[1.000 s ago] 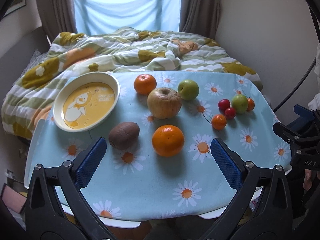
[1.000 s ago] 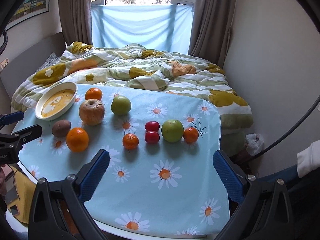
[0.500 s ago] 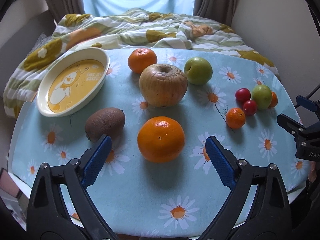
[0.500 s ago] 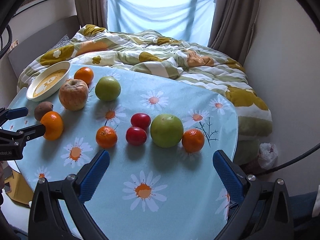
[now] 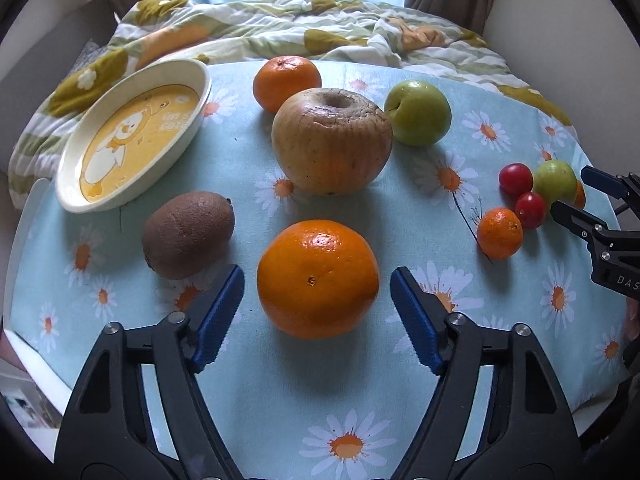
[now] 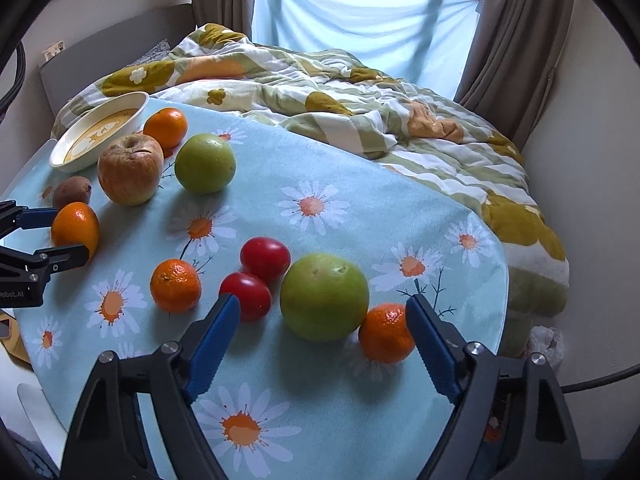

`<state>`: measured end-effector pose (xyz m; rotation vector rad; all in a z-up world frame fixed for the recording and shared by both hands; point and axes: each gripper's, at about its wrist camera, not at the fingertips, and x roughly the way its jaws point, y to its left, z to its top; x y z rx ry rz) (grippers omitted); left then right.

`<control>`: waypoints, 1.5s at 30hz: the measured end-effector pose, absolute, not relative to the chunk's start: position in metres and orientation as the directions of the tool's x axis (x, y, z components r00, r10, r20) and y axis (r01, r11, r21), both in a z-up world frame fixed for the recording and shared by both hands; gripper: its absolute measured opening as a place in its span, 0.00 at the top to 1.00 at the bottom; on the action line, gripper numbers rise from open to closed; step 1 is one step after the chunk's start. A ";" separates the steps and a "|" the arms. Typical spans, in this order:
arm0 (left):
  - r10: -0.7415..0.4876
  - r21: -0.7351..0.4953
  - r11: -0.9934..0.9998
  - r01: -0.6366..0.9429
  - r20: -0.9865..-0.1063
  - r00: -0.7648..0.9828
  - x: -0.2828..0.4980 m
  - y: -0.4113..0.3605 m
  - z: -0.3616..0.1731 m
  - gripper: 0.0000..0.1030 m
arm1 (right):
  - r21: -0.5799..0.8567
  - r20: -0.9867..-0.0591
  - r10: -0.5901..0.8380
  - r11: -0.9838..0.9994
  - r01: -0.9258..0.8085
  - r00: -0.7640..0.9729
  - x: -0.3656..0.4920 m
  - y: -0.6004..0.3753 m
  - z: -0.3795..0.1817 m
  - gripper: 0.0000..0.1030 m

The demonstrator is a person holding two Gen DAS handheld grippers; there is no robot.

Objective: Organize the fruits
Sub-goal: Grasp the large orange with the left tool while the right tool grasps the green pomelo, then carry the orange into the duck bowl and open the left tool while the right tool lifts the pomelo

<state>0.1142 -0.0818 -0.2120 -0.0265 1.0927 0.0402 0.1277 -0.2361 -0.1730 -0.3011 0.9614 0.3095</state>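
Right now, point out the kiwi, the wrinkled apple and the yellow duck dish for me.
kiwi (image 5: 188, 234): left wrist view, middle of its brown skin.
wrinkled apple (image 5: 332, 148): left wrist view, front face below the stem dimple.
yellow duck dish (image 5: 138, 138): left wrist view, yellow floor beside the duck.

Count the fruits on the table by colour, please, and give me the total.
Orange: 4
Green: 2
Red: 2
Brown kiwi: 1
Tan, wrinkled apple: 1
Total: 10
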 end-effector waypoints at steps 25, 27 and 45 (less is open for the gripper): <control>0.061 0.028 0.996 -0.084 -0.905 0.421 0.115 -0.086 -0.216 0.36 | 0.002 -0.865 0.213 0.907 -0.421 0.454 0.150 -0.244 -0.179 0.50; 0.063 0.030 0.996 -0.083 -0.905 0.421 0.115 -0.087 -0.216 0.36 | 0.004 -0.867 0.215 0.904 -0.427 0.448 0.152 -0.244 -0.180 0.50; 0.052 0.029 0.998 -0.056 -0.888 0.457 0.112 -0.085 -0.207 0.36 | -0.013 -0.858 0.202 0.910 -0.413 0.472 0.151 -0.244 -0.174 0.53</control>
